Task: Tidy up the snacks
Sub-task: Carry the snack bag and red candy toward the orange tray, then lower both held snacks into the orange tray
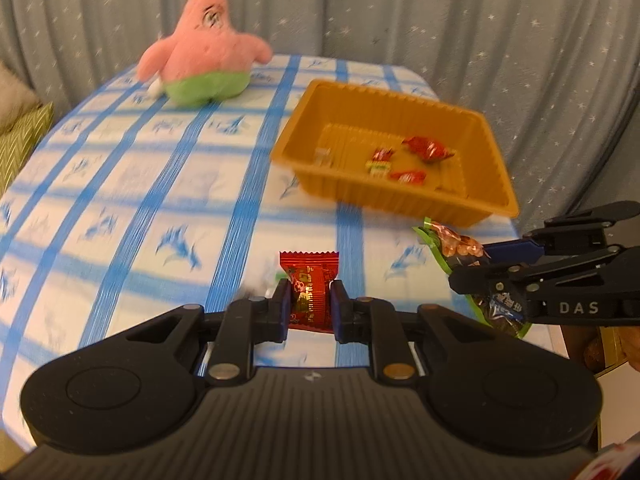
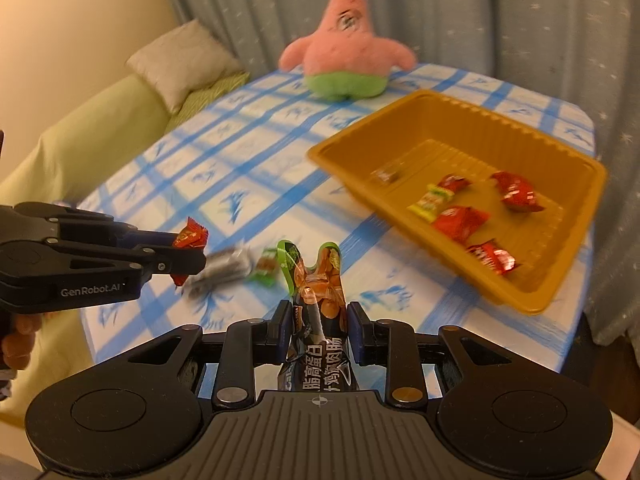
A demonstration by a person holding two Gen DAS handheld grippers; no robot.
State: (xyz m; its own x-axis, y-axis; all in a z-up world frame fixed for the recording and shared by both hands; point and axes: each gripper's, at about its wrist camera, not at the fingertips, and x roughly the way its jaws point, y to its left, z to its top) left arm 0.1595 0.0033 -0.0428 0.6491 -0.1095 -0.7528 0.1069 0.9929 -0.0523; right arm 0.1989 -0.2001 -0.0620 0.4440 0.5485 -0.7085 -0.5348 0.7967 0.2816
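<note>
My left gripper (image 1: 309, 304) is shut on a red candy packet (image 1: 310, 288) and holds it above the checked tablecloth; it also shows in the right wrist view (image 2: 192, 254). My right gripper (image 2: 318, 320) is shut on a dark sausage snack packet with a green top (image 2: 318, 292), which also shows in the left wrist view (image 1: 460, 248). The orange tray (image 1: 492, 196), also in the right wrist view (image 2: 340, 160), stands at the right and holds several red candies (image 2: 460, 222) and a yellow-green one (image 2: 432, 202).
A silver packet (image 2: 222, 268) and a small green candy (image 2: 266, 266) lie on the cloth near the front edge. A pink starfish plush (image 1: 204, 52) sits at the far end. A green sofa with a cushion (image 2: 184, 56) is left of the table. Curtains hang behind.
</note>
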